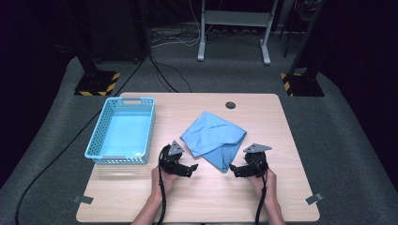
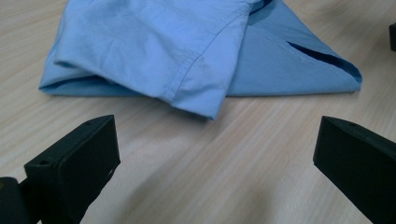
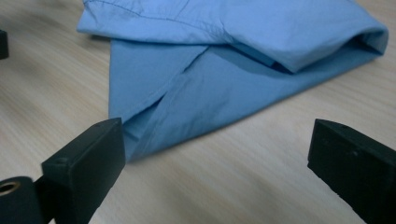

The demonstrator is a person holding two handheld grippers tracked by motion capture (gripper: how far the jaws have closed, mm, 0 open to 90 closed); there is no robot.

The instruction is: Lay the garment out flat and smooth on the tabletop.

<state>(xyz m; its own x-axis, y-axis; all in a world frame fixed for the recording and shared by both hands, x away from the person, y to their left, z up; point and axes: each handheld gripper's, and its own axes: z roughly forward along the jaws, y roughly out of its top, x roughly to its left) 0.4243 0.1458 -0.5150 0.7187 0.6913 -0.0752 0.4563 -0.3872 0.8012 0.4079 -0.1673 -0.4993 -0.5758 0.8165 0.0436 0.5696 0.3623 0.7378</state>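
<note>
A folded light-blue cloth garment (image 1: 214, 138) with stitched seams lies flat on the pale wood-grain table (image 1: 291, 187), a little toward the right edge from the middle and roughly midway between the far and near edges. It is folded into a loose wedge, with one point reaching toward the near edge between the two tools. In the left gripper view a hemmed fold (image 2: 196, 88) lies over the lower layers, and an open slit (image 2: 322, 56) shows in the layer beside it.

The left tool (image 1: 193, 167), black with a grey three-cornered plate on top, is held in the person's left hand (image 1: 162, 180) near the near edge, just beside the garment's near-left side. Its jaws stand wide apart, with bare table between them and the cloth's edge just ahead.

The right tool (image 1: 231, 168), of the same build, is held in the right hand (image 1: 263, 180) just beside the garment's near point. Its jaws are also wide apart and hold nothing; in the right gripper view (image 3: 215, 163) the cloth's corner (image 3: 135, 140) lies close by the left-hand jaw, though I cannot tell whether they touch.

A light-blue perforated plastic basket (image 1: 94, 145), rectangular, sits by the table's left edge, well apart from the garment.
</note>
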